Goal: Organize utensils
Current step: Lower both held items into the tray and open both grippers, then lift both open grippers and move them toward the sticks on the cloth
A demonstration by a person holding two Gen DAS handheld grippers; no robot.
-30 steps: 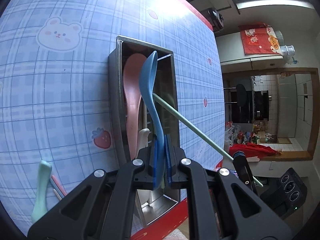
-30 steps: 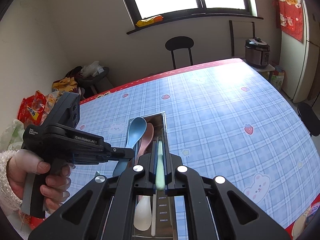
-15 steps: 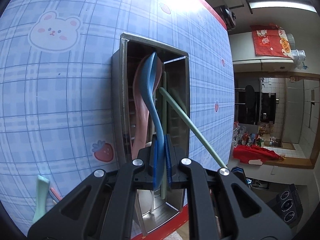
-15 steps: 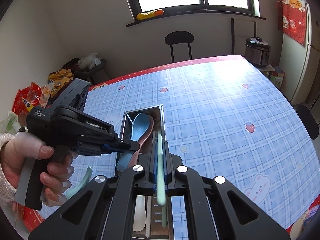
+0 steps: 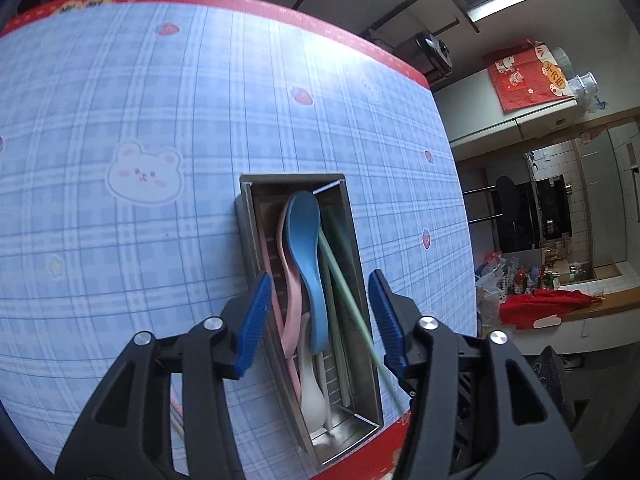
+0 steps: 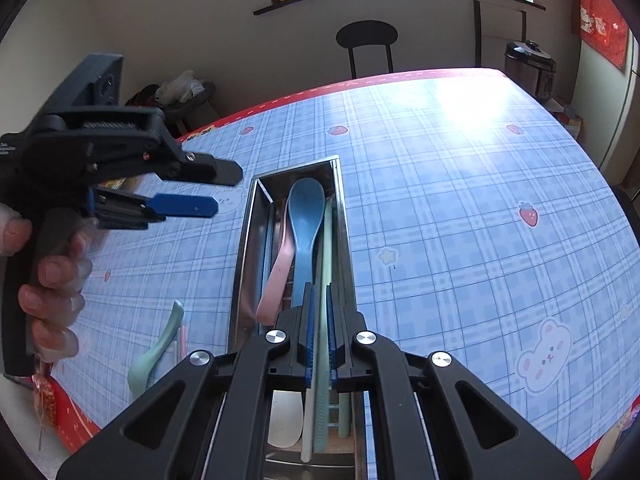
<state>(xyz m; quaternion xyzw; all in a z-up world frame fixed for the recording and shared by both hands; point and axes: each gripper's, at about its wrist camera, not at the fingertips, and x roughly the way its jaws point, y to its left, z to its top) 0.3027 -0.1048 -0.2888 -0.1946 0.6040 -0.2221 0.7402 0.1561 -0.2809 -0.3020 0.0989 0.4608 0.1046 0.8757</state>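
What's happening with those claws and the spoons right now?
Left claw opening, blue spoon released in metal tray. Right claw shut on green chopstick. Green spoon waits outside.

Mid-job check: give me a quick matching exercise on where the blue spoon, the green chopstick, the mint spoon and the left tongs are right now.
Things:
1. blue spoon
2. green chopstick
3. mint spoon
4. left tongs

States:
A. lying on the tablecloth, outside the metal tray
B. clamped between the right tongs
C. jaws opening, nothing pressed between the pads
D. lying in the tray on top of the pink spoon

Pairs: 1-D, 2-B, 3-A, 4-C
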